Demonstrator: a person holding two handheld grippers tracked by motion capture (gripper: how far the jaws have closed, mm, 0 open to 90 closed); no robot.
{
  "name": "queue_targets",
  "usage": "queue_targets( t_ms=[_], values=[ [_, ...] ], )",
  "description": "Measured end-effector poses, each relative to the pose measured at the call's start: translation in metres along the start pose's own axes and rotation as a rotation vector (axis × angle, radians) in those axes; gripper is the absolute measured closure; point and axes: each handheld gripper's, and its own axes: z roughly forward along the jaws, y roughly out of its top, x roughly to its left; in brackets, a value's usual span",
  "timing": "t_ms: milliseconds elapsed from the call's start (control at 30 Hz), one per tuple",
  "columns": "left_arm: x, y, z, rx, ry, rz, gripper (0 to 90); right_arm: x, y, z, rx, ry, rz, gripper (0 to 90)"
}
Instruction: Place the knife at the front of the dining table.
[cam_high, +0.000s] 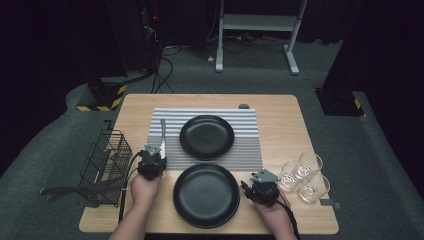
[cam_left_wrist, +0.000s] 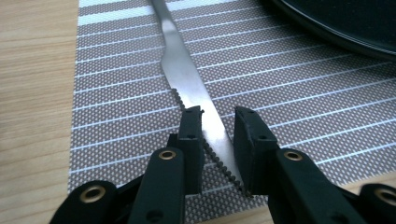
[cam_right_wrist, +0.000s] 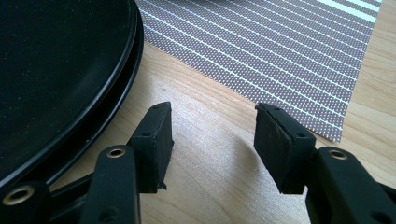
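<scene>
A steel knife (cam_high: 162, 131) with a serrated blade (cam_left_wrist: 187, 79) lies on the left side of the striped placemat (cam_high: 250, 150). My left gripper (cam_high: 158, 148) (cam_left_wrist: 218, 114) is low over the mat with the blade running slantwise between its jaws. One pad meets the blade near its tip and the other near its base, so it is shut on the knife. My right gripper (cam_high: 252, 181) (cam_right_wrist: 212, 112) stands open over bare wood, with nothing between its jaws. It sits just right of the near black plate (cam_high: 206, 195) (cam_right_wrist: 56, 70).
A second black plate (cam_high: 206, 136) (cam_left_wrist: 345, 23) rests on the placemat. Three clear glasses (cam_high: 305, 176) stand at the table's right edge. A black wire basket (cam_high: 106, 159) with utensils sticking out hangs over the left edge. The wooden table (cam_high: 280, 120) fills the middle.
</scene>
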Motion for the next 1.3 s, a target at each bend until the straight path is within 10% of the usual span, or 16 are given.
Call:
queue_targets(
  t_ms=[1300],
  values=[
    [0.015,0.023,0.016,0.021,0.02,-0.033,74.7,0.001,0.0,0.0,0.004,-0.005,-0.004,46.9]
  ],
)
